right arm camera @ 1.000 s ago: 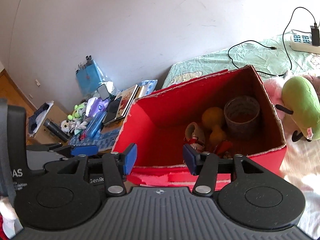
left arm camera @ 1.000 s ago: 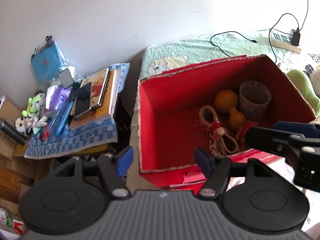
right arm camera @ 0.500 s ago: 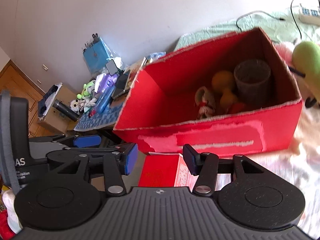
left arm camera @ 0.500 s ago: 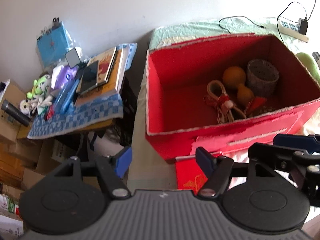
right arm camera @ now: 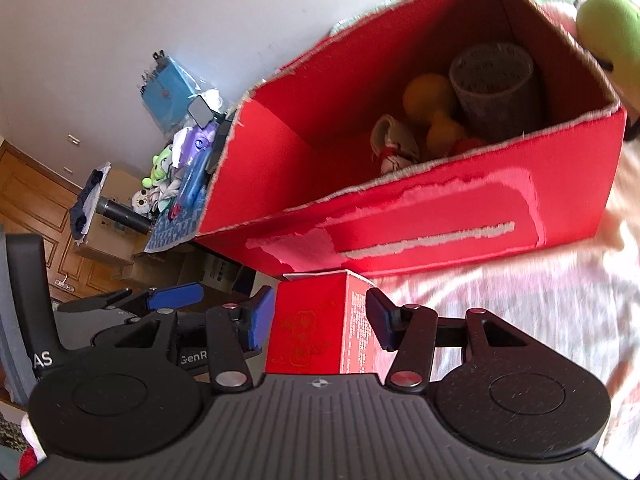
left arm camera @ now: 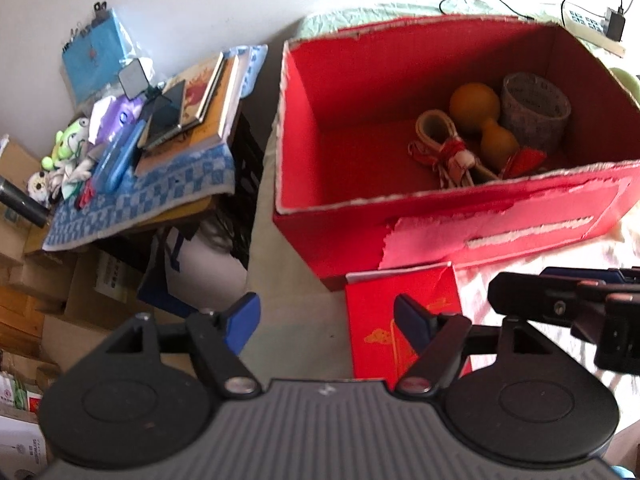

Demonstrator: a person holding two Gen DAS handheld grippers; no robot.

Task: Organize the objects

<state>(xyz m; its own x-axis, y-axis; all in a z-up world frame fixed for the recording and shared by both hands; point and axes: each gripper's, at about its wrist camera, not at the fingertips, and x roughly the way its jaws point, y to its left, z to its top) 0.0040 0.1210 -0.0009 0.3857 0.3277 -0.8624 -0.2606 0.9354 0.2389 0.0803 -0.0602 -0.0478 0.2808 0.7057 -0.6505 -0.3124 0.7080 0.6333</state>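
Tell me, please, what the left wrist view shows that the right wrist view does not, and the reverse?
Only the left wrist view shows the books on the side table and the power strip. Only the right wrist view shows the green plush and the wooden door. Both show the red box holding the gourd and cup, plus the small red carton between the open right gripper.

Each gripper is built of matte black plastic: a ribbed grey-black deck flanked by two round discs, with angled links pinned by silver screws. The left gripper [left arm camera: 326, 318] and right gripper [right arm camera: 318, 322] are tipped with blue pads [right arm camera: 258, 320]. White lettering is printed on the casing.
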